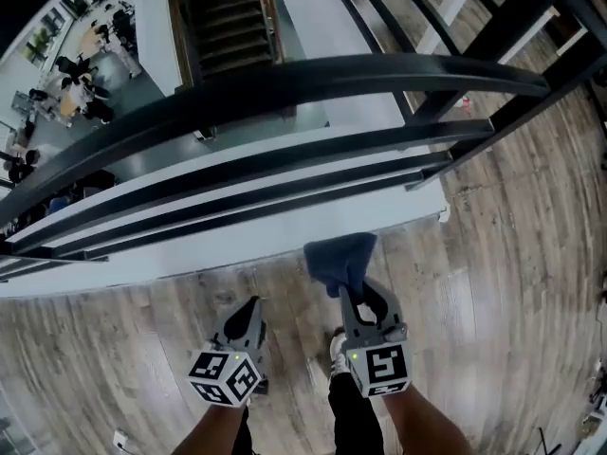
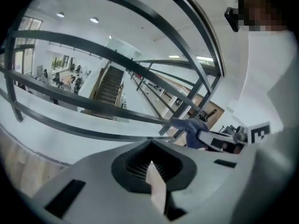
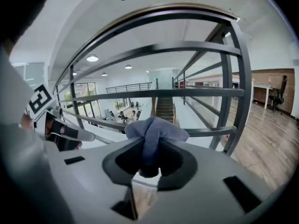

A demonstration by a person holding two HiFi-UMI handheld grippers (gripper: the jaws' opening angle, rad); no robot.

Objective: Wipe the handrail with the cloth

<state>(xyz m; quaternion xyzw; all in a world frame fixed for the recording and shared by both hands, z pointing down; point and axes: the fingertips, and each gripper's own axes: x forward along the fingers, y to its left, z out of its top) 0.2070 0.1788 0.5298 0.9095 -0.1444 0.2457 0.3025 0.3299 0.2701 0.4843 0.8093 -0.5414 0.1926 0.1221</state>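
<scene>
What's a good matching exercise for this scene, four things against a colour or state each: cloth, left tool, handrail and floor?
Things:
1. cloth
2. left tool
3. handrail
4. floor

Colours or states:
A. pale wood-look planks
B. blue, clamped in the right tool
C. dark bar ahead of both tools
D. shut, with nothing in it

Pairs: 1-B, 2-D, 3-C, 4-A
</scene>
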